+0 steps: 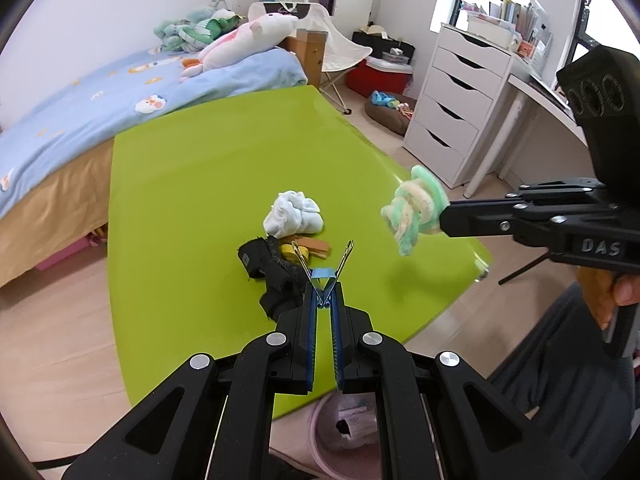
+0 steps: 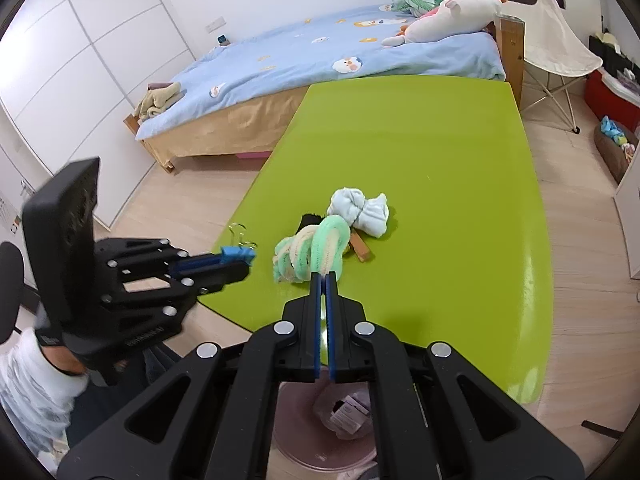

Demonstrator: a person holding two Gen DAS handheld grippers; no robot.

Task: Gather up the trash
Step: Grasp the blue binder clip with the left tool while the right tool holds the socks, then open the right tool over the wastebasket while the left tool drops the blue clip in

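My left gripper (image 1: 323, 294) is shut on a blue binder clip (image 1: 322, 276) with wire handles and holds it just above the green table (image 1: 192, 184). The same clip (image 2: 238, 255) shows in the right wrist view at the left gripper's (image 2: 244, 264) tip. My right gripper (image 2: 325, 277) is shut on a fuzzy green-and-cream bundle (image 2: 316, 250), lifted off the table; in the left wrist view the bundle (image 1: 414, 208) hangs from the right gripper (image 1: 442, 220). A light blue sock ball (image 1: 294, 214), black cloth (image 1: 272, 276) and a wooden piece (image 1: 318, 246) lie on the table.
A pink bin (image 2: 304, 440) with some wrappers inside stands on the floor under the table's near edge. A bed (image 2: 320, 60) runs along the far side. White drawers (image 1: 452, 108) and a folding chair (image 1: 340, 52) stand at the right.
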